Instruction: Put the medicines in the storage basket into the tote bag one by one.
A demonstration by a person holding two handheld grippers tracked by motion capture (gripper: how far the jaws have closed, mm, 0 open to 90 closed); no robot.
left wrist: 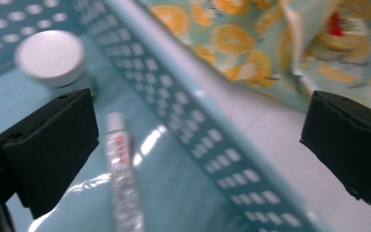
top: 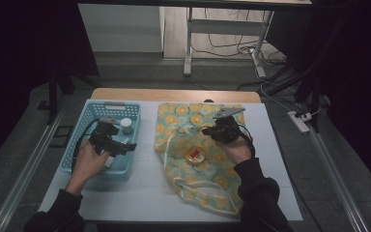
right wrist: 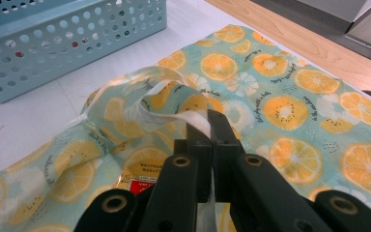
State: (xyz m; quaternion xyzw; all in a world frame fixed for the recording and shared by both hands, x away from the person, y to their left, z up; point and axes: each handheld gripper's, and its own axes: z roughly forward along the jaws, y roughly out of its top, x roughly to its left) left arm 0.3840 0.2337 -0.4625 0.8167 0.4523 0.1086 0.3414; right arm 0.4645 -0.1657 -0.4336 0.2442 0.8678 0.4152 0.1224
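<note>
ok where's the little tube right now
The tube lies flat on the floor of the blue basket at the table's left; in the left gripper view it sits between the open left claw jaws, just below the white-capped bottle.

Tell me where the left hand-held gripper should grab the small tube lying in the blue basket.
Grip the tube across its narrow middle, coming straight down from above. It lies flat on the basket floor, so only its long sides are free for the open left hand-held gripper.
</note>
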